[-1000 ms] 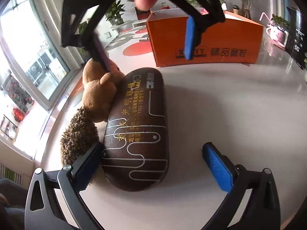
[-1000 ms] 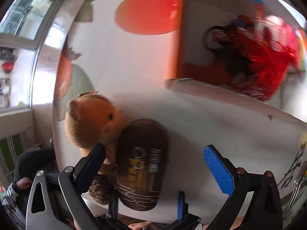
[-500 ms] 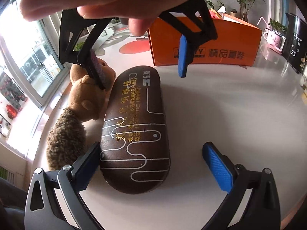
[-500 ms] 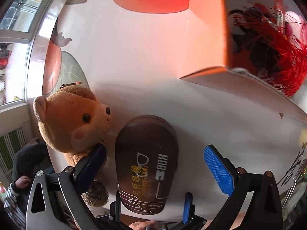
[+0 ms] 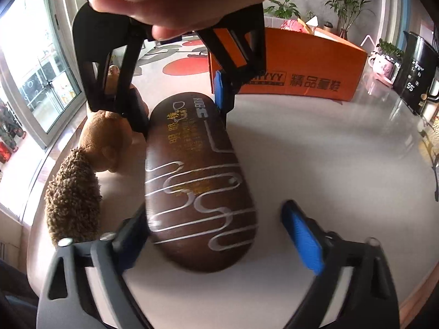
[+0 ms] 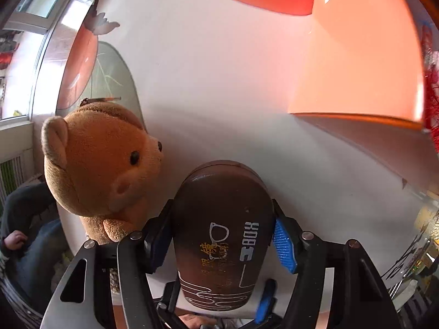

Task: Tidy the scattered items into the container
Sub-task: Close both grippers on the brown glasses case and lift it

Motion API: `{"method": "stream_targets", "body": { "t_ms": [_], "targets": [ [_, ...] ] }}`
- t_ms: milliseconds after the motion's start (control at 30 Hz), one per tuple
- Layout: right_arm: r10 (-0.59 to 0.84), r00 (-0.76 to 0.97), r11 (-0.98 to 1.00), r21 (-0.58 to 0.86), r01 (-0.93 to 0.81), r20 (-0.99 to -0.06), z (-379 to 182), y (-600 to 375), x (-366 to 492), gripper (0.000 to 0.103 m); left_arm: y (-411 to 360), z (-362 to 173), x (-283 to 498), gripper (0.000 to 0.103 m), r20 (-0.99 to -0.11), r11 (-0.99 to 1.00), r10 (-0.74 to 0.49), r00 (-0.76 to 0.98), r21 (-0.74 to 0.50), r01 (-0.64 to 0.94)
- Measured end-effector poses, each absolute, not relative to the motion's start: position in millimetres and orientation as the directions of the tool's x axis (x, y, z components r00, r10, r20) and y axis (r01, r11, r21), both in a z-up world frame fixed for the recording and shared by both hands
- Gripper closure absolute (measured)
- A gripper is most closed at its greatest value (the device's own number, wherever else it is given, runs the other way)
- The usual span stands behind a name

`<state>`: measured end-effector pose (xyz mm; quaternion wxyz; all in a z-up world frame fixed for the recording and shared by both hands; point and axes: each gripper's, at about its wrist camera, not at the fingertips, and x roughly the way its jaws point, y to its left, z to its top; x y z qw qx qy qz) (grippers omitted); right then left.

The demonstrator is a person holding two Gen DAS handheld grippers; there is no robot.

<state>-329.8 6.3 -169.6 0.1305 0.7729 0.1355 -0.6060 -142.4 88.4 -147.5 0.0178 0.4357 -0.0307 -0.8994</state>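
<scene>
A brown glasses case (image 5: 197, 181) — hard-shelled, oblong, glossy, traced with silver lines and gold lettering — lies on the pale desk (image 5: 329, 164), short of the orange cardboard box (image 5: 301, 68), as the right gripper (image 6: 219, 238) closes its blue-padded fingers (image 6: 284, 244) on its far end. The left gripper (image 5: 216, 235) stands wide around the near end, one finger touching. Beside the case lies a soft plush hedgehog (image 5: 90, 164), also outside the box, which already holds something red and stringy (image 6: 430, 96) — so tidying appears partway.
</scene>
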Motion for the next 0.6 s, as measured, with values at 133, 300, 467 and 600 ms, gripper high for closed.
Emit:
{"method": "stream_targets", "body": {
  "t_ms": [133,300,467,600],
  "targets": [
    [0.005,0.229,-0.94,0.074,0.335,-0.973,-164.2,19.3,-331.3,0.04,87.9,-146.8,-140.7,0.035,-0.778,-0.998,-0.048,-0.627,0.063,-0.002],
    [-0.036,0.232,-0.94,0.112,0.322,-0.972,-155.7,30.2,-329.4,0.04,93.9,-143.5,-140.4,0.037,-0.778,-0.996,-0.063,-0.626,0.086,-0.007],
    [-0.088,0.214,-0.933,0.156,0.324,-0.973,-136.9,37.4,-324.6,0.04,103.6,-133.3,-137.0,0.037,-0.747,-0.99,-0.107,-0.656,0.144,-0.003],
    [-0.123,0.179,-0.931,0.176,0.321,-0.976,-109.8,46.6,-323.2,0.04,111.8,-113.6,-138.9,0.037,-0.716,-0.985,-0.123,-0.687,0.174,-0.005]
  ]
}}
